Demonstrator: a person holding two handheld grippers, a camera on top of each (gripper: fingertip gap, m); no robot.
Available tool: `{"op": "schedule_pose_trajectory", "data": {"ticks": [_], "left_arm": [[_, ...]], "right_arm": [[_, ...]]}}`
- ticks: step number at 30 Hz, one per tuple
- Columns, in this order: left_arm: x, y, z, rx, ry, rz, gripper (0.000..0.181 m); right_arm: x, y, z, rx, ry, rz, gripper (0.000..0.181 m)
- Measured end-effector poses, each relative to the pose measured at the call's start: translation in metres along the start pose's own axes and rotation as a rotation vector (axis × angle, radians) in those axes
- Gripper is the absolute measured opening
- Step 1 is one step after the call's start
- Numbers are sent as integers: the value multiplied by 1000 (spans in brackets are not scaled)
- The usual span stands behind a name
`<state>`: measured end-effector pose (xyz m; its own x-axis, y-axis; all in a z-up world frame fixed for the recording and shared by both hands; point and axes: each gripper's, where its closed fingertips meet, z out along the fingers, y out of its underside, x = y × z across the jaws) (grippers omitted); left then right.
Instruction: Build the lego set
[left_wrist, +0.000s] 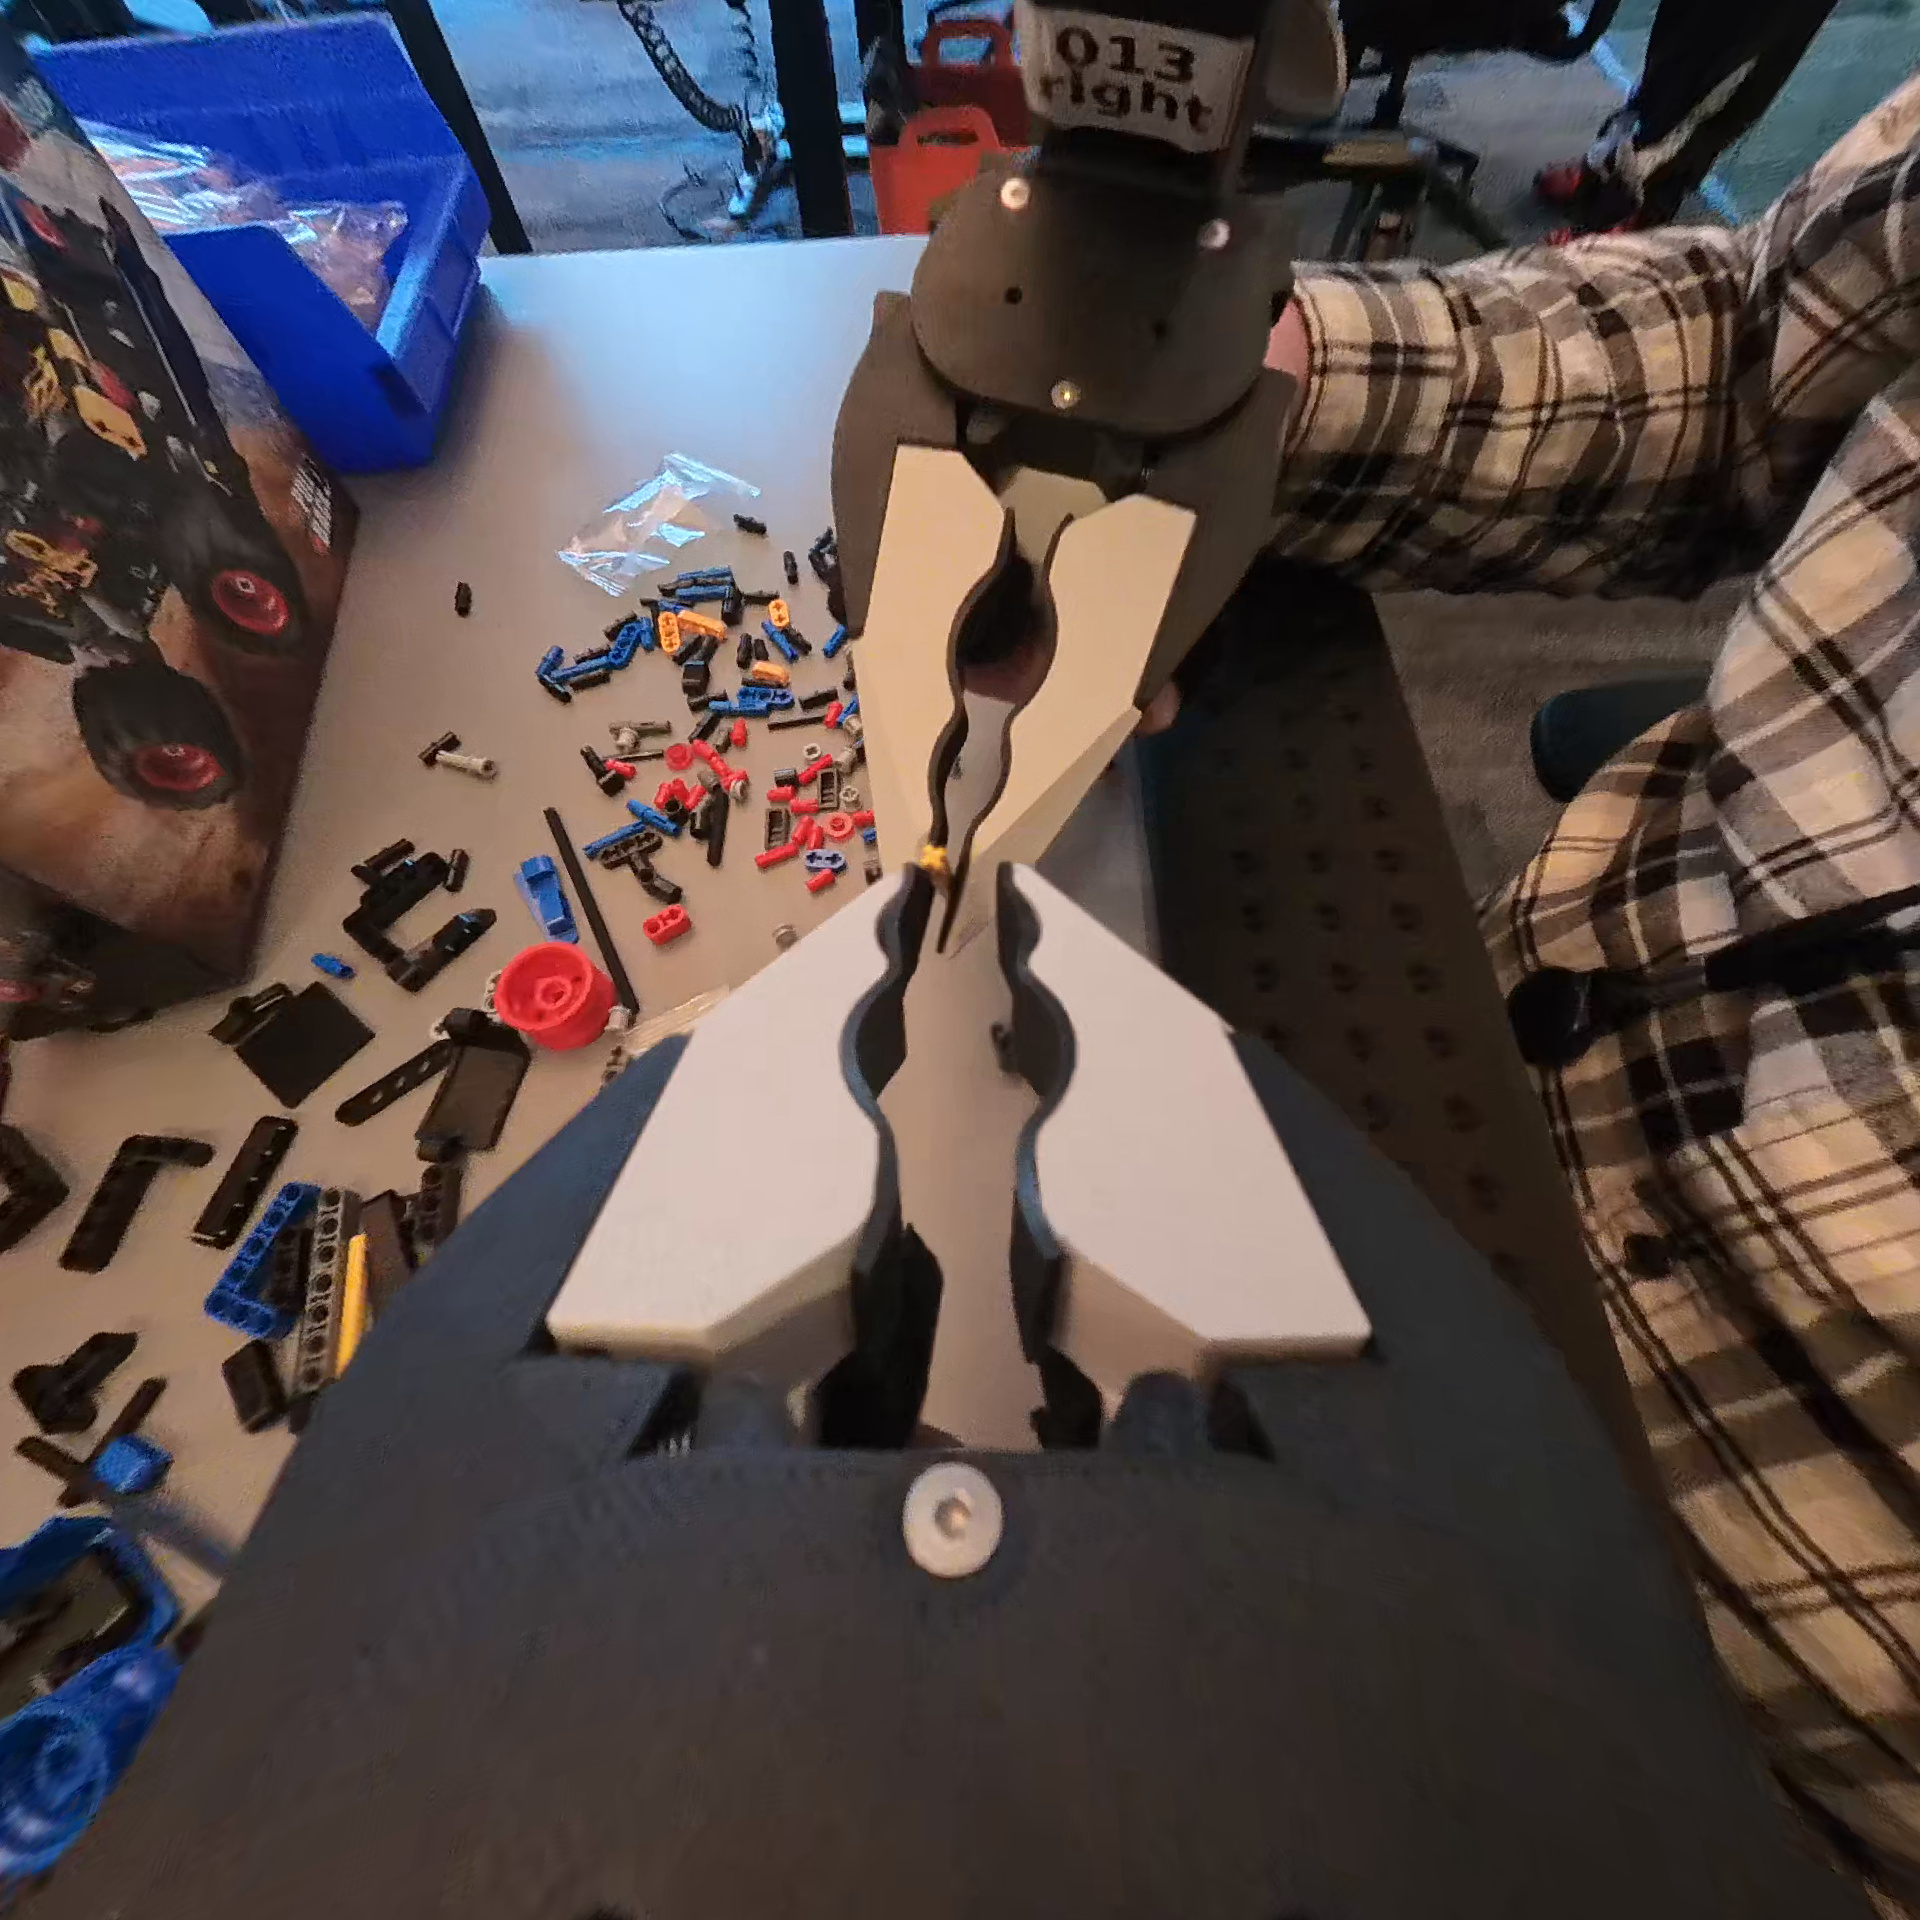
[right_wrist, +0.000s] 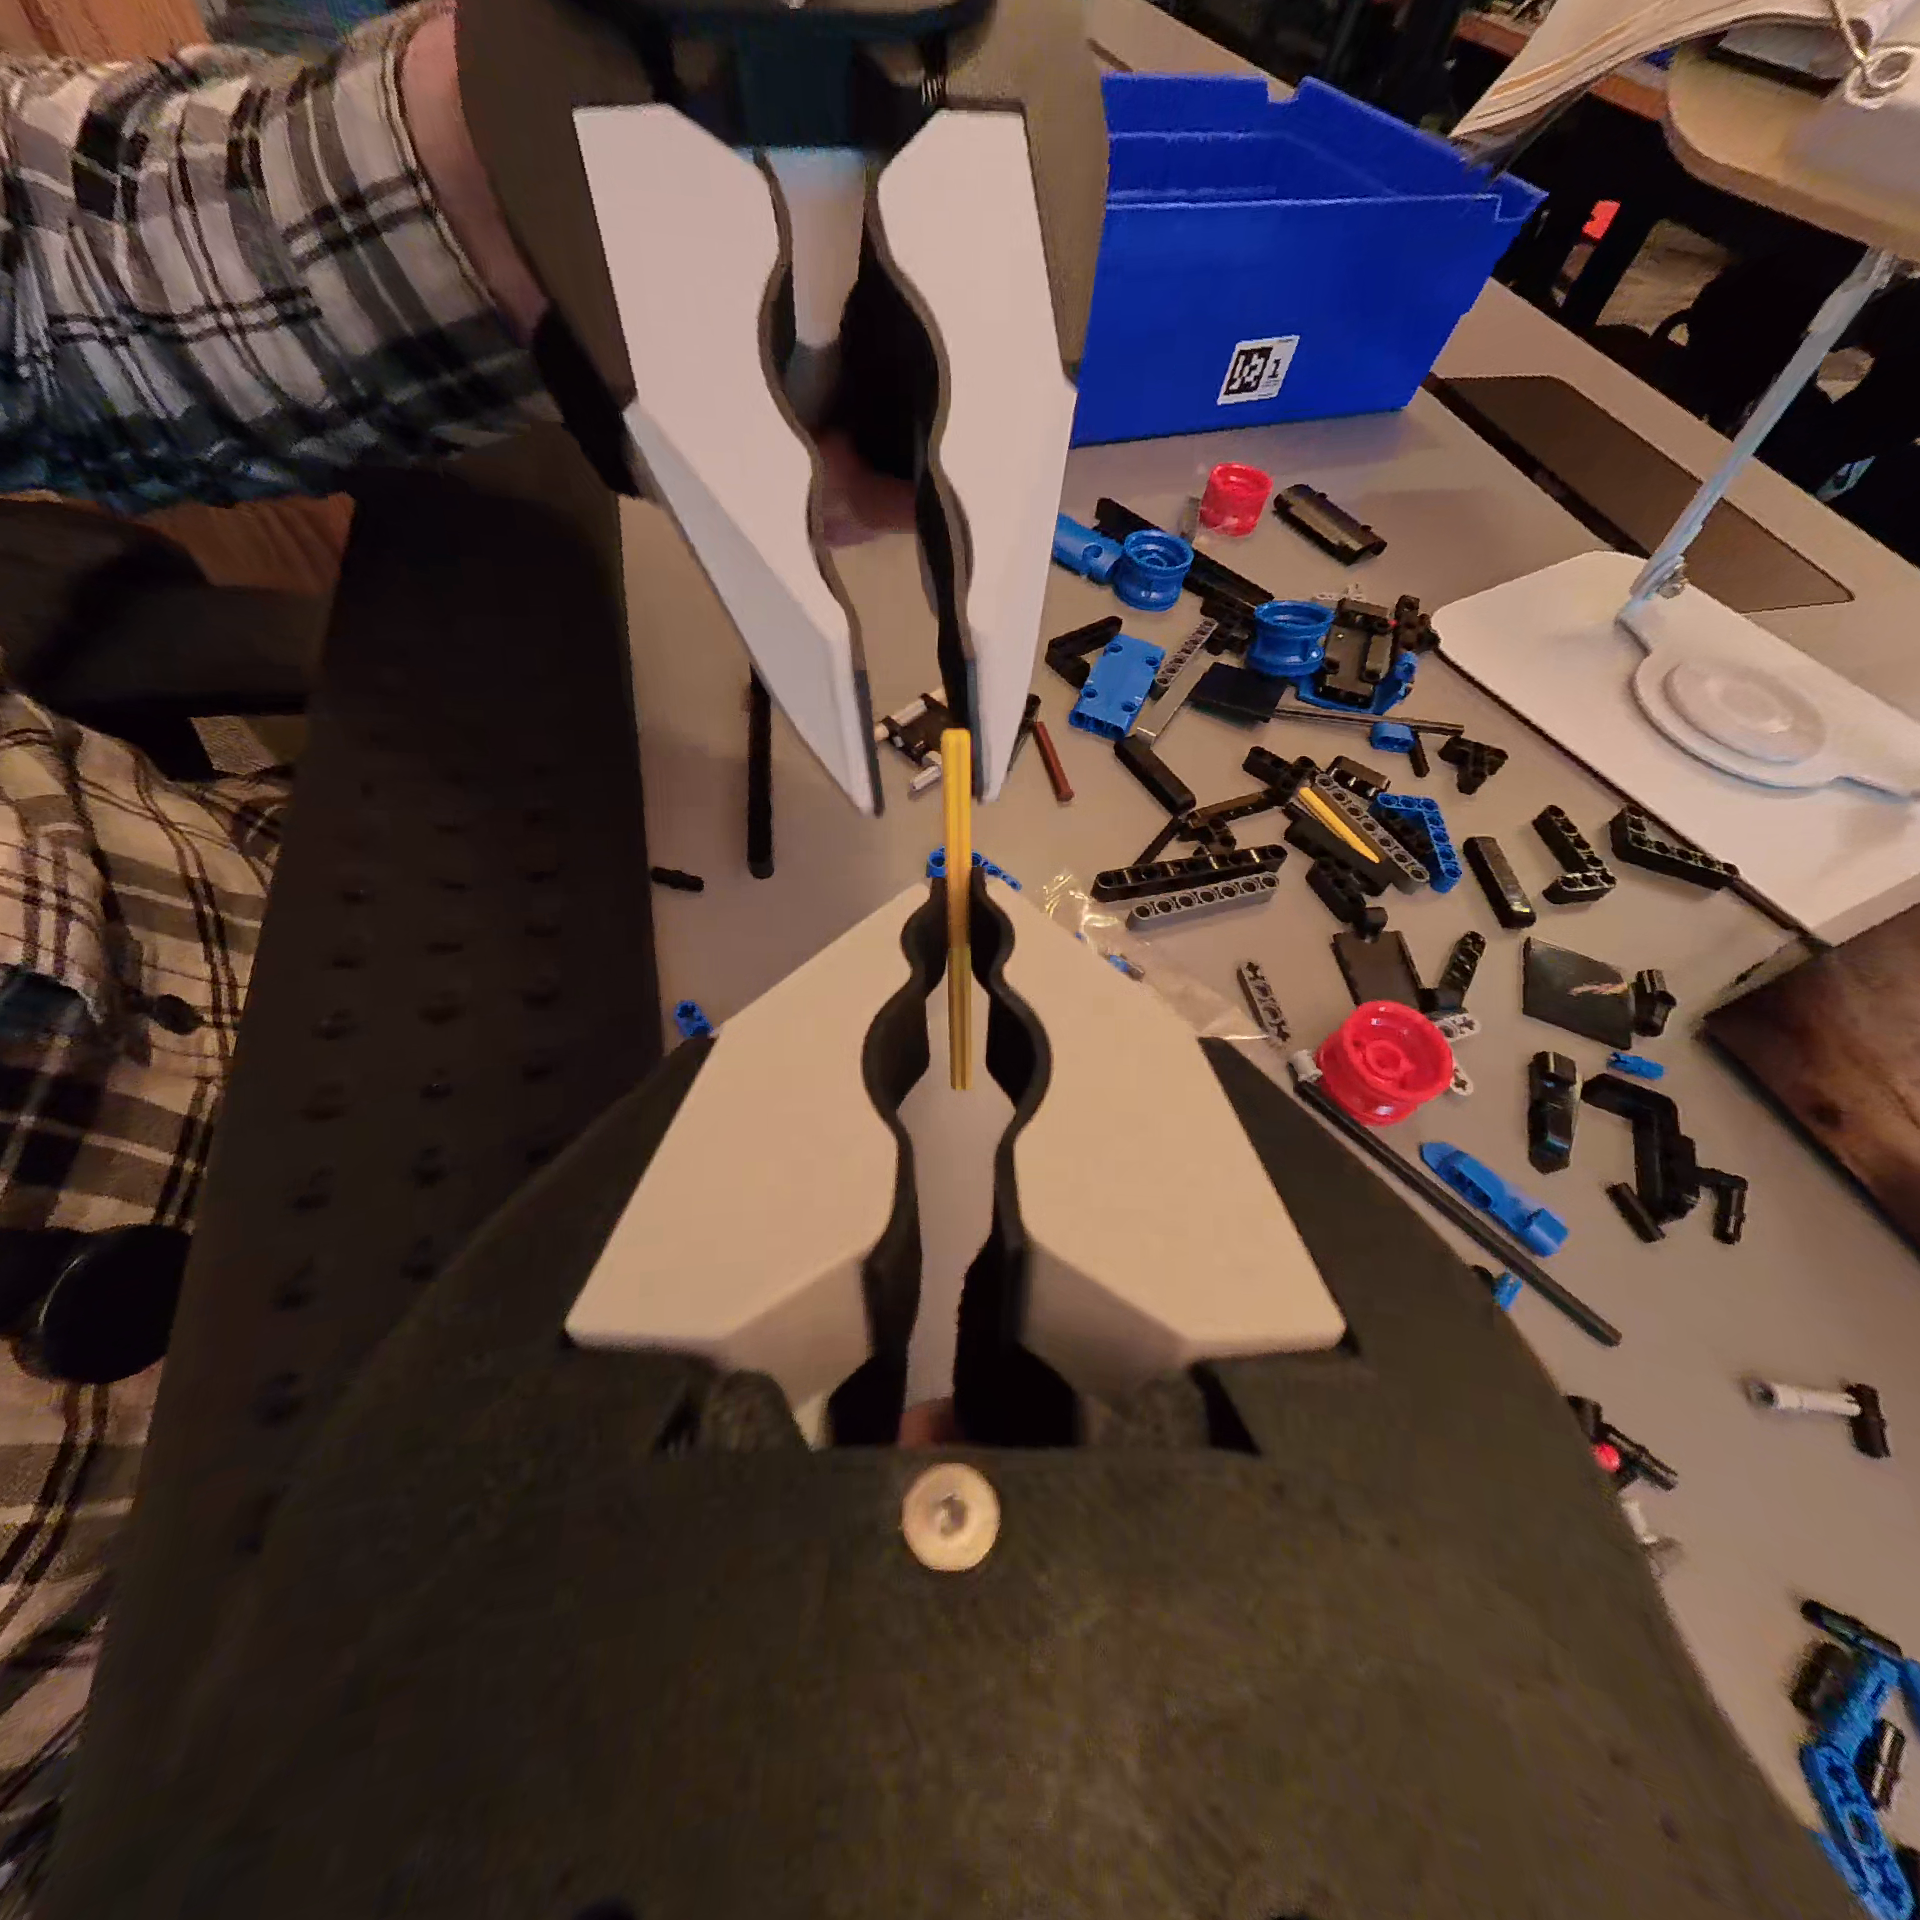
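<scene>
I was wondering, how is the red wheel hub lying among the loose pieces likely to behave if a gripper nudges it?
The red wheel hub is round with flanged rims, so it would probably roll. It looks like hollow plastic, likely light and stiff. Its smooth curved rim may slip between gripper fingers.

Non-task stuff only:
- Grey counter (left_wrist: 665, 343) carrying everything.
- Blue plastic bin (left_wrist: 312, 260) at the far left in the left wrist view, crinkled clear bags inside. In the right wrist view it carries a small white sticker (right_wrist: 1257, 369) on its side.
- Empty clear plastic bag (left_wrist: 660, 525) lying flat near the bin, apart from it.
- White lamp base (right_wrist: 1745, 717) with a slanted arm on a white slab at the right side, right wrist view.
- Black perforated mat (left_wrist: 1309, 831) along the counter's near edge.
- Red and orange containers (left_wrist: 951, 145) on the floor beyond the counter.
</scene>
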<state>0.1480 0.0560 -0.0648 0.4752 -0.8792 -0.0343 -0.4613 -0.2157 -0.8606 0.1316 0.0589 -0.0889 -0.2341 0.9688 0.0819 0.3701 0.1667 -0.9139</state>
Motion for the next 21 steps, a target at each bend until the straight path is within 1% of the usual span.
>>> {"op": "schedule_pose_trajectory", "data": {"ticks": [2,6,10,12,15,17,19,21], "left_arm": [[-3,-1,2,37,-31,-7,3],[-4,-1,2,60,-40,-16,3],[-3,2,4,-15,-40,11,2],[-4,1,5,-67,-42,32,2],[-2,5,8,-172,-33,69,2],[-1,6,11,-223,-28,86,2],[-2,8,12,-264,-20,93,2],[-1,9,14,-288,5,79,2]], "right_arm": [[-1,-1,2,-8,6,-17,3],[0,-1,4,-21,28,-35,3],[3,3,3,-107,91,-142,7],[4,3,3,-146,110,-188,5],[1,7,3,-213,101,-223,6],[1,9,3,-227,88,-213,7],[1,14,3,-259,88,-214,14],[5,18,0,-300,122,-238,19]]}}
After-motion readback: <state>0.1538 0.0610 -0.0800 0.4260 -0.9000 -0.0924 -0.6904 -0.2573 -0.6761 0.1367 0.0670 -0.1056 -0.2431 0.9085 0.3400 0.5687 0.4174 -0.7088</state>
